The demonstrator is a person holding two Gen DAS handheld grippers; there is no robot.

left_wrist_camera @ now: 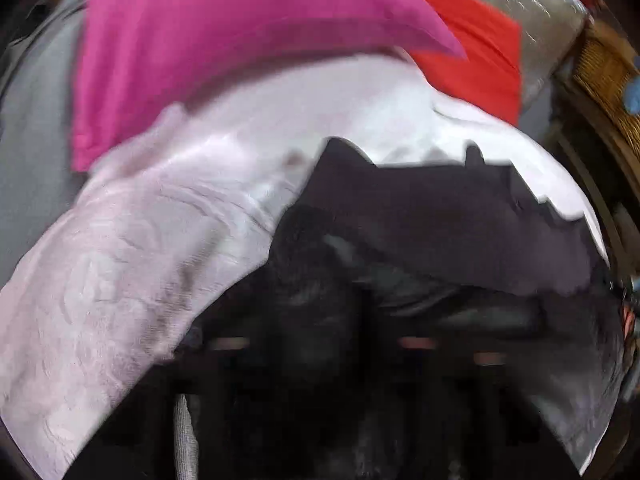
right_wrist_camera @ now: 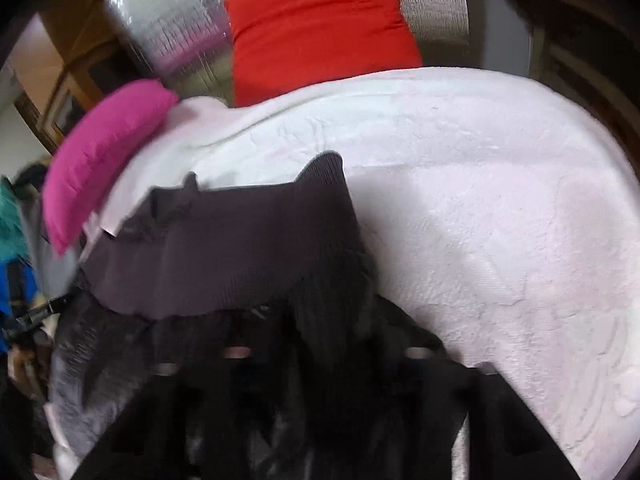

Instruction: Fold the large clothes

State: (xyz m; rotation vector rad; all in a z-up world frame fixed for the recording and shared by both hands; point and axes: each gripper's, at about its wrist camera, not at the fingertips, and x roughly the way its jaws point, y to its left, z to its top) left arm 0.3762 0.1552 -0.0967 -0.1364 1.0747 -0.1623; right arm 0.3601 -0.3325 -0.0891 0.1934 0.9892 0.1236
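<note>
Dark purplish-grey ribbed knit garment [left_wrist_camera: 440, 216] spread on pale pink textured plush blanket [left_wrist_camera: 132, 248], near edge bunched up at both claws. Left gripper [left_wrist_camera: 362, 320] narrowed onto a dark fold of that garment, fingers blurred and lost among the cloth. Right gripper [right_wrist_camera: 328, 344] pinched nearly closed on the garment's bunched fabric. Magenta cushion [right_wrist_camera: 100, 160] at far left, red cushion [right_wrist_camera: 320, 28] beyond, against silver quilted backing [right_wrist_camera: 168, 20].
</note>
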